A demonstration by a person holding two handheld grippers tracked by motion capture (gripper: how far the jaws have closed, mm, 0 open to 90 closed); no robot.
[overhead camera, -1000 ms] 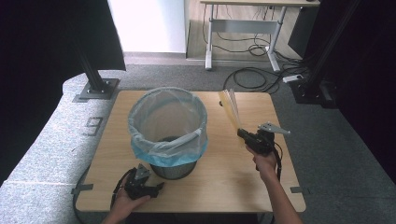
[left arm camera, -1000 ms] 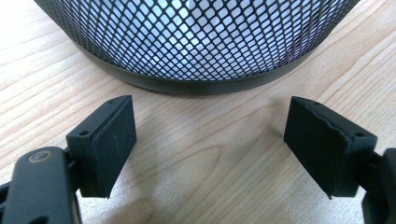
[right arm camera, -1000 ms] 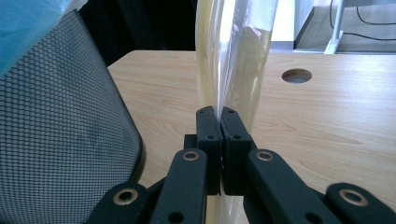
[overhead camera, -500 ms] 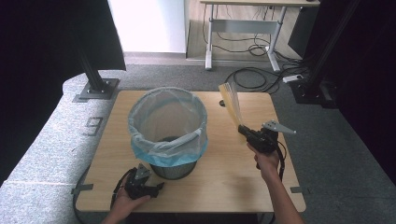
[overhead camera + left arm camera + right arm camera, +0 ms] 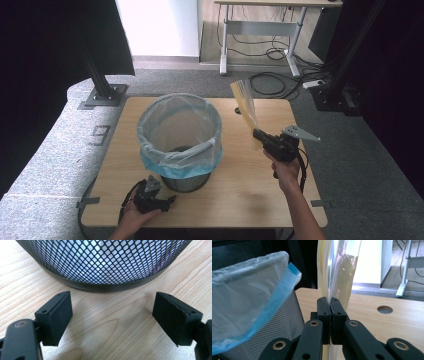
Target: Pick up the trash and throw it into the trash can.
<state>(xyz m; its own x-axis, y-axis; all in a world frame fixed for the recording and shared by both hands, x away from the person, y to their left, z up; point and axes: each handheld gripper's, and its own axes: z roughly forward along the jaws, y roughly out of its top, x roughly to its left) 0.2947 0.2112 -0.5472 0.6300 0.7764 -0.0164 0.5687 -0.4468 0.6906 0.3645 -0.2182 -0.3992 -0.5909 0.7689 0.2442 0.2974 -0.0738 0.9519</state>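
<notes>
On the table (image 5: pixel 235 200), right of centre: right gripper (image 5: pixel 261 136), jaws clenched on the lower end of a clear plastic bag (image 5: pixel 245 107) with a yellowish tint. Bag held clear of the wood, long axis near upright, leaning away from the person and slightly toward the bin. In the right gripper view the bag (image 5: pixel 338 270) rises straight out of the closed jaws, flat sheet seen edge-on.

Centre of table: black mesh waste bin (image 5: pixel 186 181), upright, lined with a pale translucent liner (image 5: pixel 180 127) whose blue hem folds out over the rim. Mouth open upward. Contents cannot be made out, possibly none.

Key relation: bin lies to the left of the right gripper, bag top standing beside and about level with the rim, apart from it. Right hand is the nearer to the bin mouth; a likely move, judged from the layout, is carrying the bag leftward over the rim and letting go.

Near edge, left of centre: left gripper (image 5: pixel 167 201), resting low on the table, jaws released and spread wide, nothing between them. Left gripper view shows the bin's mesh base (image 5: pixel 105 262) just ahead of the jaws, not touching.
</notes>
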